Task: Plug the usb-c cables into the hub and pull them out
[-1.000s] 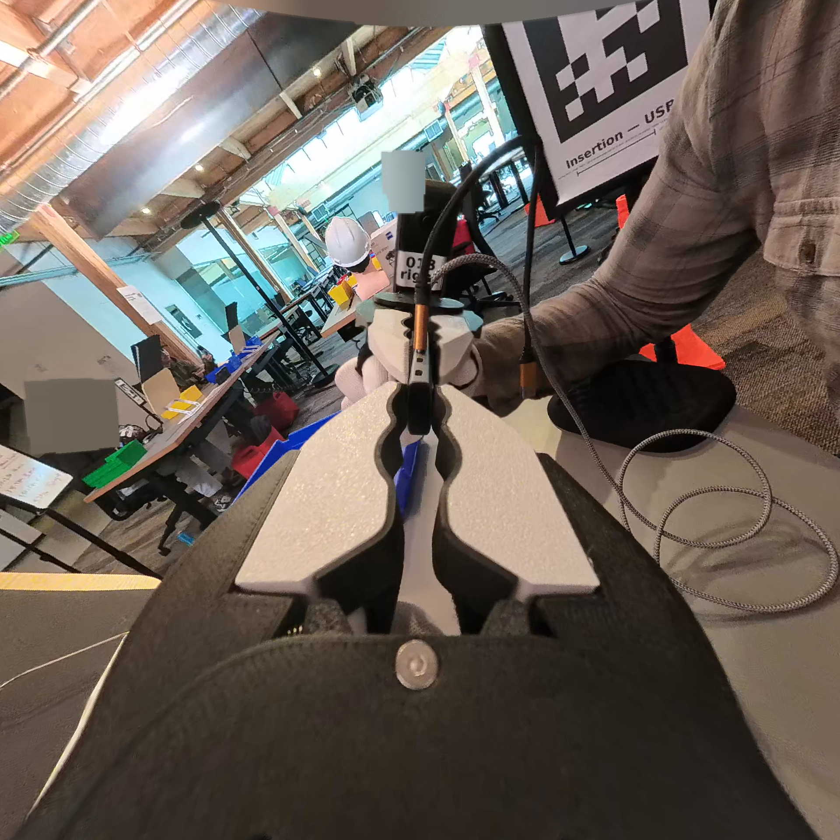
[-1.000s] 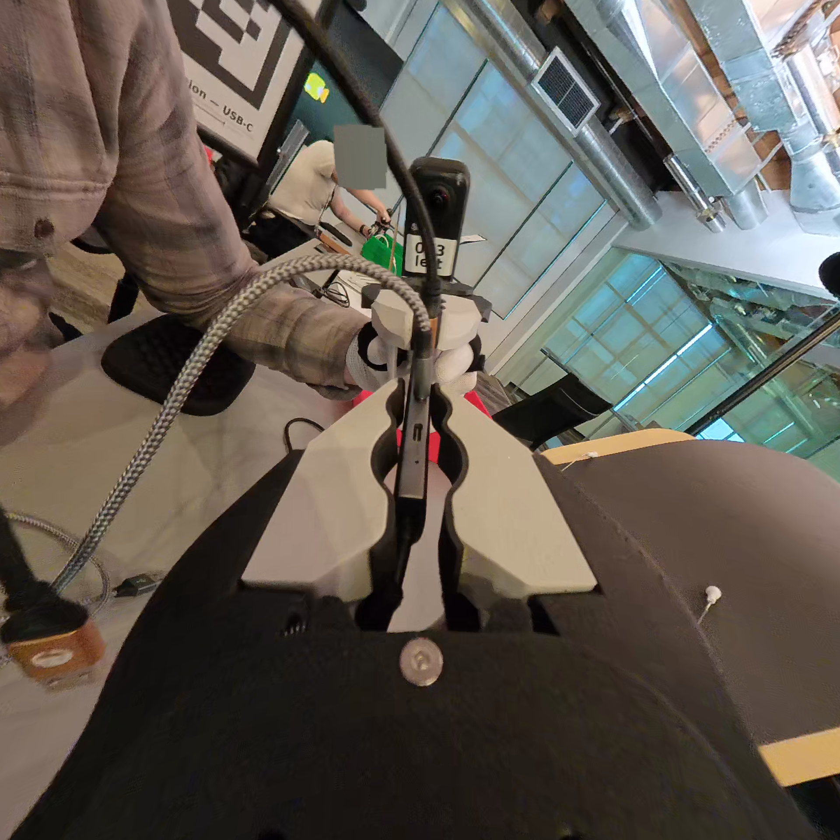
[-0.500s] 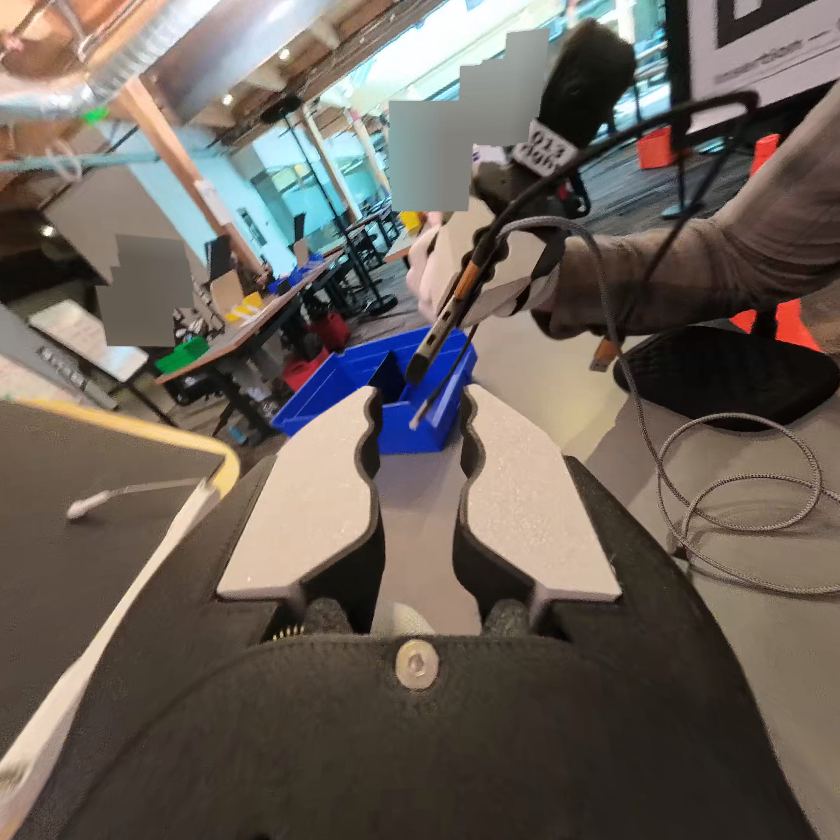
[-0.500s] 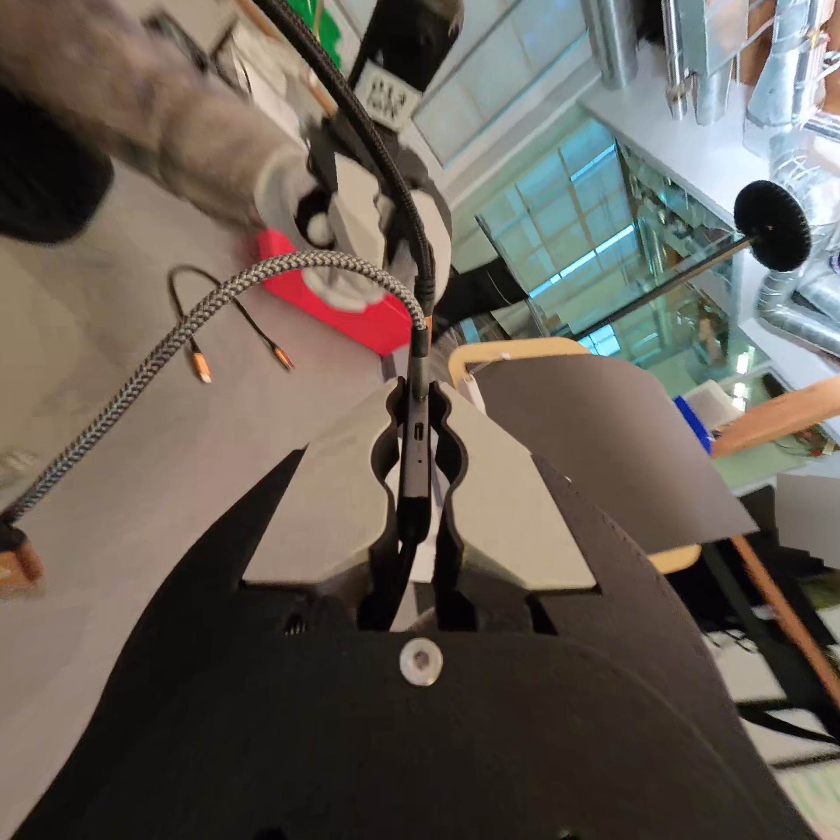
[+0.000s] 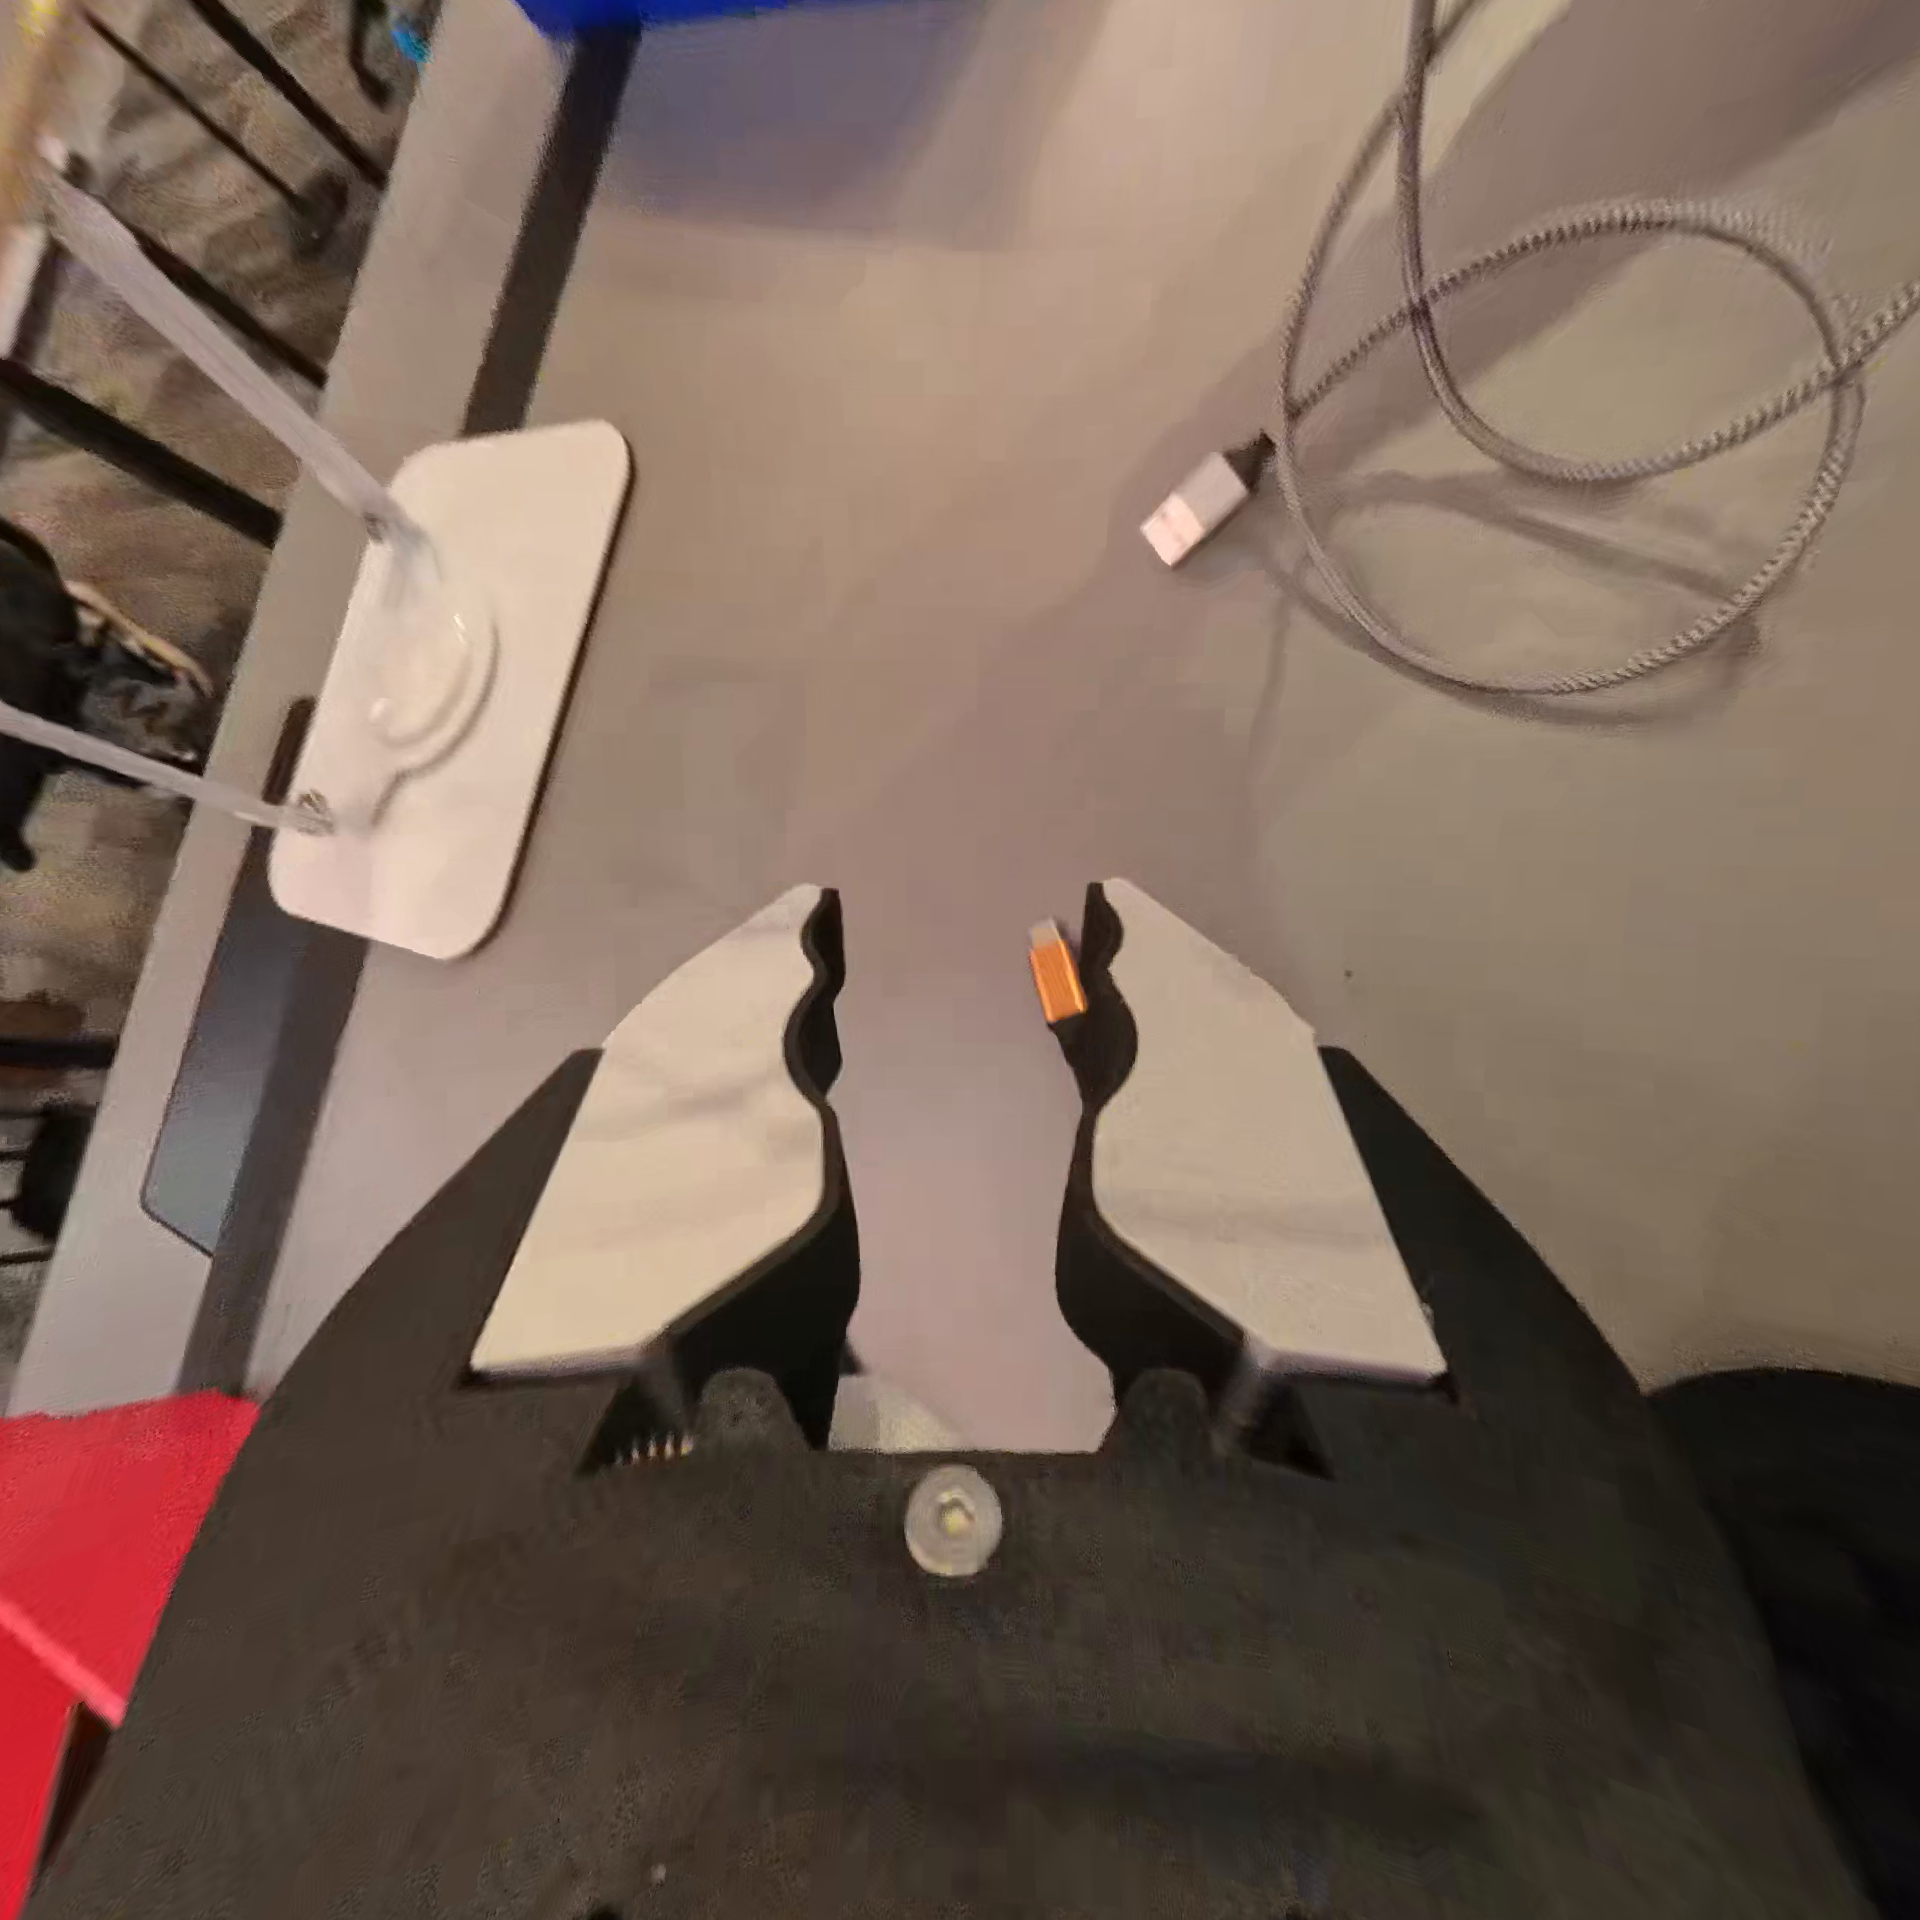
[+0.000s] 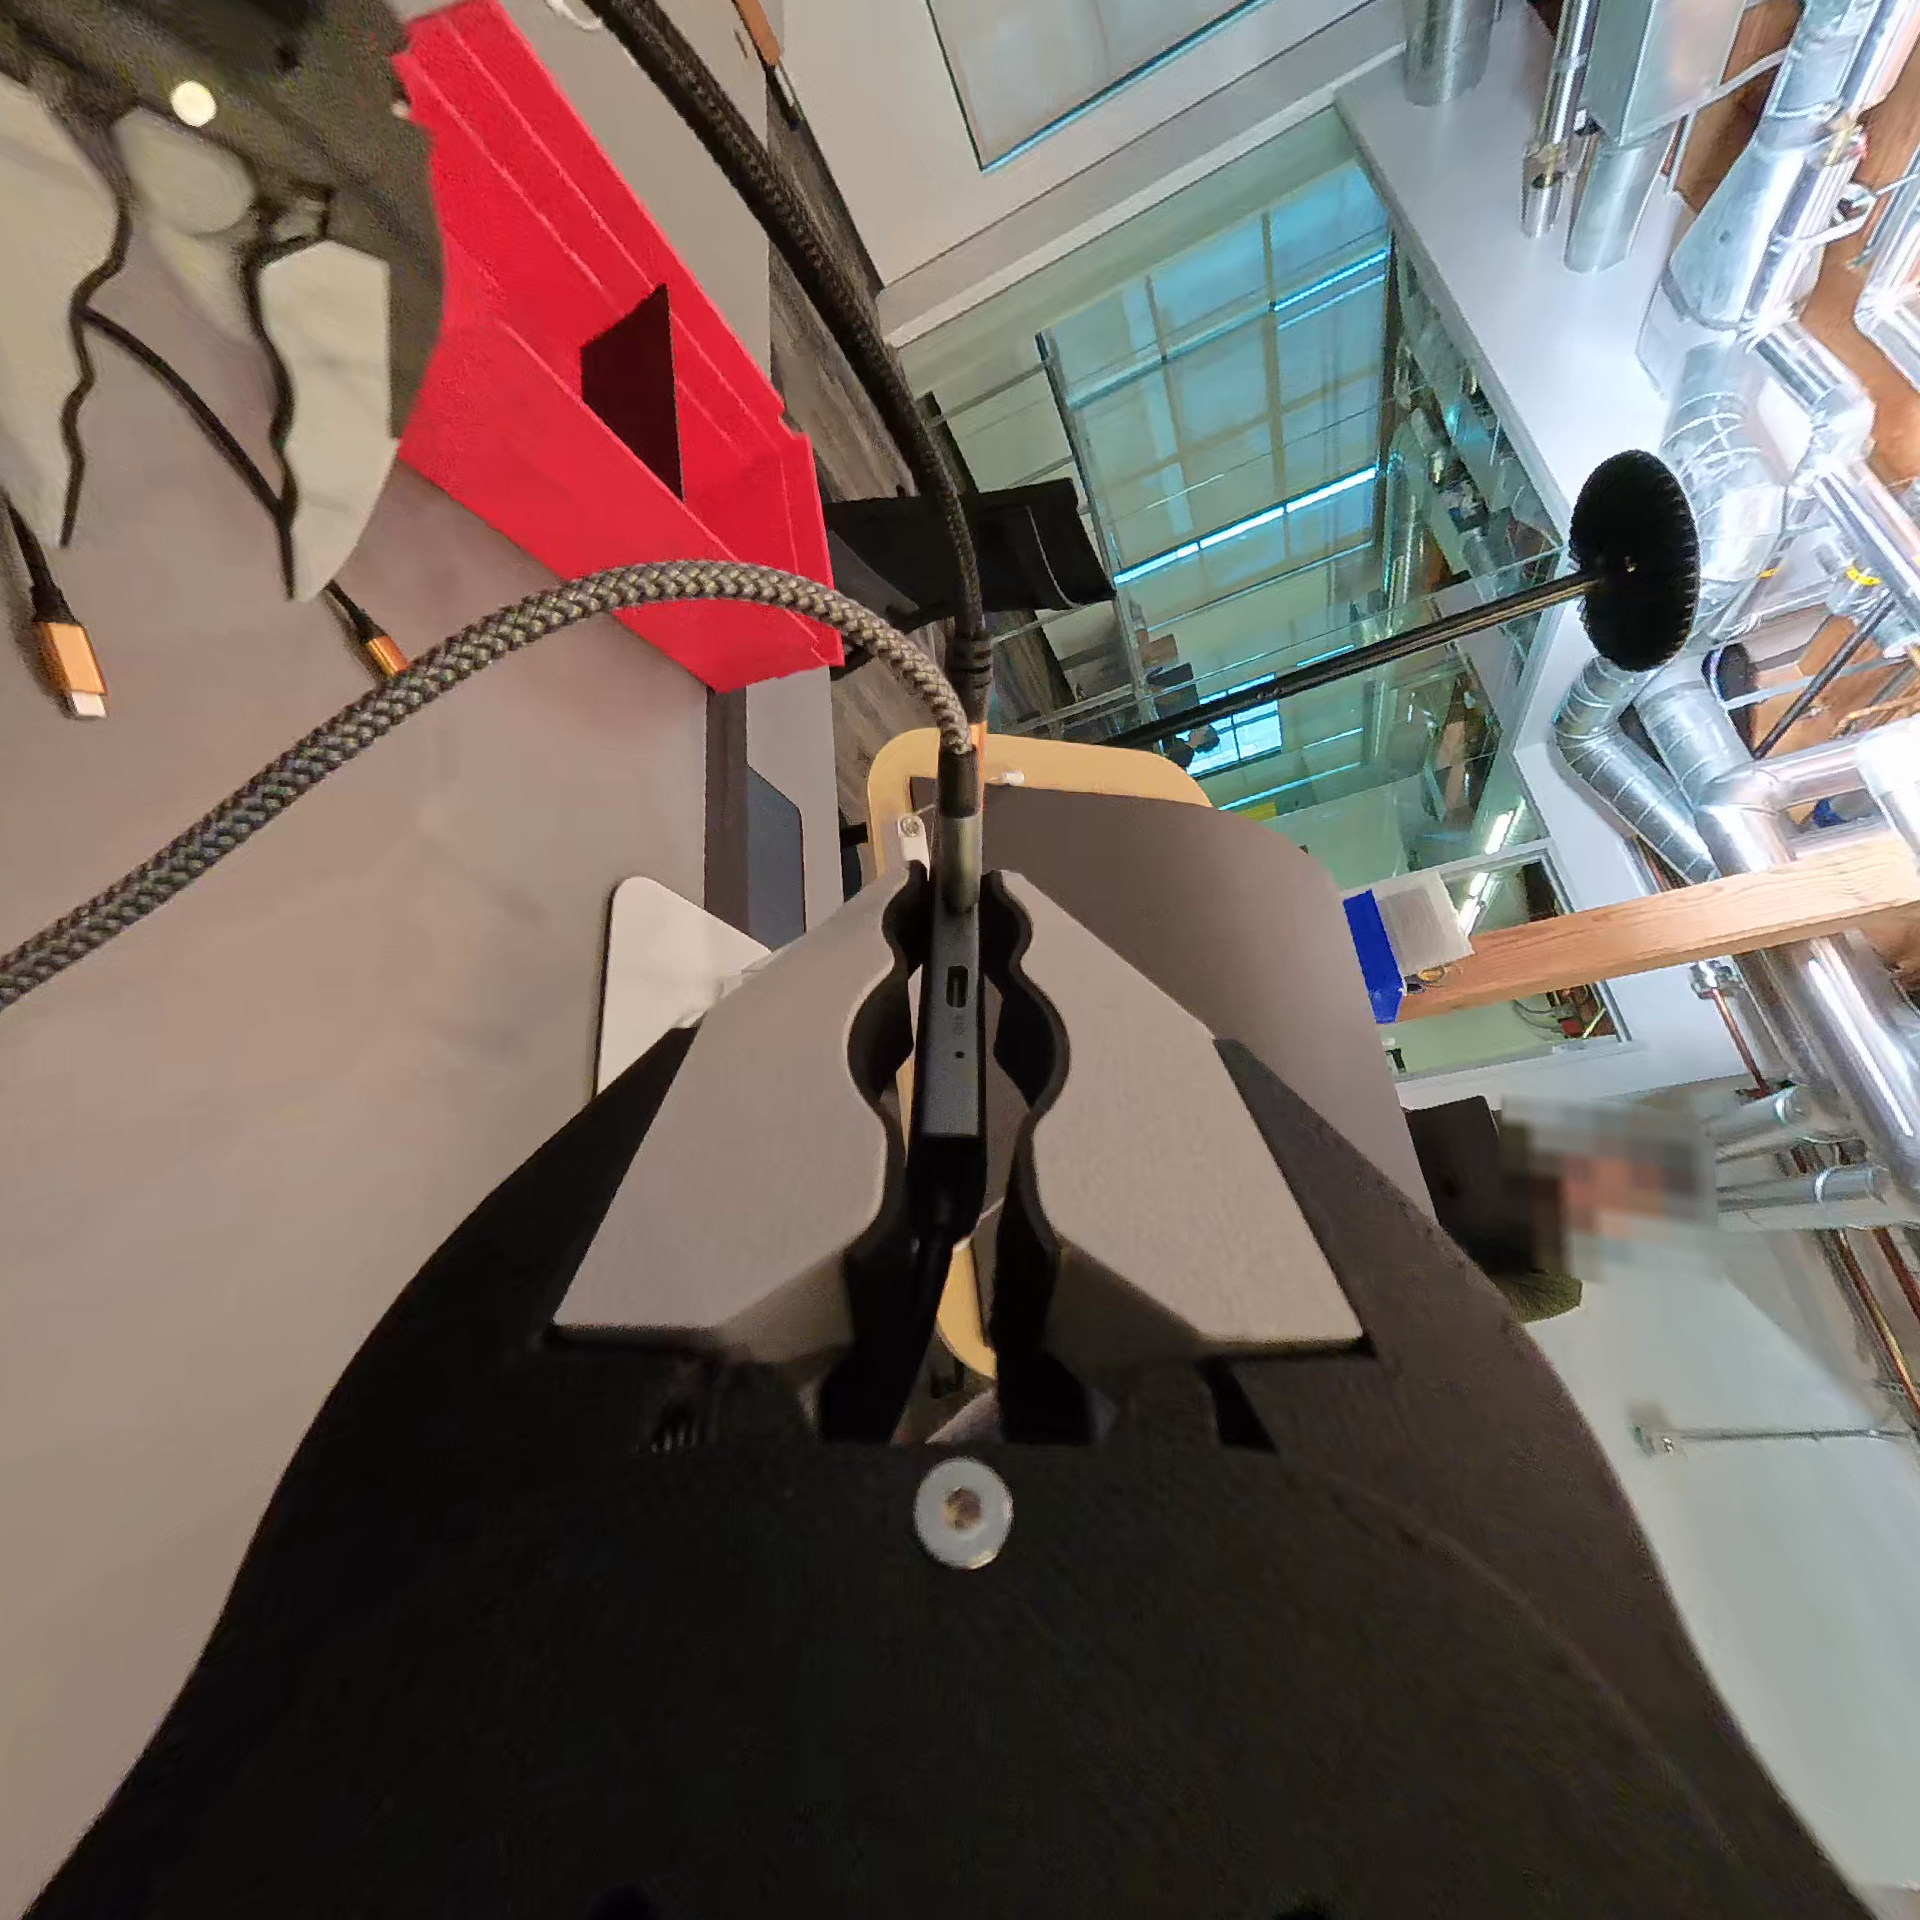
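At centre of right wrist view: right gripper [image 6: 954,914] clamped edge-on around dark usb-c hub [image 6: 951,1023], likely steadying it; two braided cables [image 6: 894,343] at its far end, seemingly plugged.

At lower centre of left wrist view: left gripper [image 5: 958,914] spread wide, empty, above grey table [image 5: 935,520], orange-shelled plug [image 5: 1056,982] just inside its right finger, probably next pick. Upper right: one silver plug [image 5: 1195,509] on coiled grey cable.
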`<state>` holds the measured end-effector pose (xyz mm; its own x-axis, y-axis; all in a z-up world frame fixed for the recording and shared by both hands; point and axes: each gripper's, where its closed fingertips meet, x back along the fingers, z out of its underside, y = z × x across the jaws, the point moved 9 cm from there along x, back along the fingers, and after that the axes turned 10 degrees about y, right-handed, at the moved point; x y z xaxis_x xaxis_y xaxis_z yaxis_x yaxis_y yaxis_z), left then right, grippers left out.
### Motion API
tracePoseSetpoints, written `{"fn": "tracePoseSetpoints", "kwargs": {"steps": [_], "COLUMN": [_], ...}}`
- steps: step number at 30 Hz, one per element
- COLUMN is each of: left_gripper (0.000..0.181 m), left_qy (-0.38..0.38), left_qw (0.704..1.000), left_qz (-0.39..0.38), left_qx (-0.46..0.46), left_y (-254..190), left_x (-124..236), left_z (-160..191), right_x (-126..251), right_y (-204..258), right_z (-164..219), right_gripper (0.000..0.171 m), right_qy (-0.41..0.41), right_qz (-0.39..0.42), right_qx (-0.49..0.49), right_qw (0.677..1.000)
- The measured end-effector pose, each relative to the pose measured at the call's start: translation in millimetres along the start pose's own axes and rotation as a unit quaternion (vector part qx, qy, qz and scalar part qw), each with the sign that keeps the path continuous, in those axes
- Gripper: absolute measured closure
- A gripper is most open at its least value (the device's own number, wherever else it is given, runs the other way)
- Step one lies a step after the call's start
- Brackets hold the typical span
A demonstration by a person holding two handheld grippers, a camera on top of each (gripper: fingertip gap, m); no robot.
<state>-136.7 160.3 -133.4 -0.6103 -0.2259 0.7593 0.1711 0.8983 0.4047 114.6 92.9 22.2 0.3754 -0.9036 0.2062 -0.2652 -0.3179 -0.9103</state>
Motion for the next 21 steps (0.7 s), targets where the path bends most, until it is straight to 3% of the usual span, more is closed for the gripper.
{"fn": "tracePoseSetpoints", "kwargs": {"steps": [8,10,16,21], "left_gripper": [0.146,0.154,0.173,0.173], "left_qy": [0.006,0.042,0.066,0.055], "left_qw": [0.998,0.998,0.996,0.995], "left_qz": [-0.004,-0.004,0.033,0.047], "left_qx": [0.068,0.047,0.054,0.070], "left_y": [-26,-28,-20,-16], "left_x": [-33,-39,-44,-46], "left_z": [34,40,43,47], "right_x": [-2,-2,-5,-6], "right_y": [8,10,15,19], "right_z": [8,10,14,12], "right_gripper": [0.164,0.164,0.164,0.164], "right_qy": [-0.025,-0.036,-0.046,-0.052], "right_qz": [0.003,-0.001,-0.013,-0.020], "right_qx": [-0.026,-0.036,-0.047,-0.047], "right_qw": [0.999,0.999,0.998,0.997]}}
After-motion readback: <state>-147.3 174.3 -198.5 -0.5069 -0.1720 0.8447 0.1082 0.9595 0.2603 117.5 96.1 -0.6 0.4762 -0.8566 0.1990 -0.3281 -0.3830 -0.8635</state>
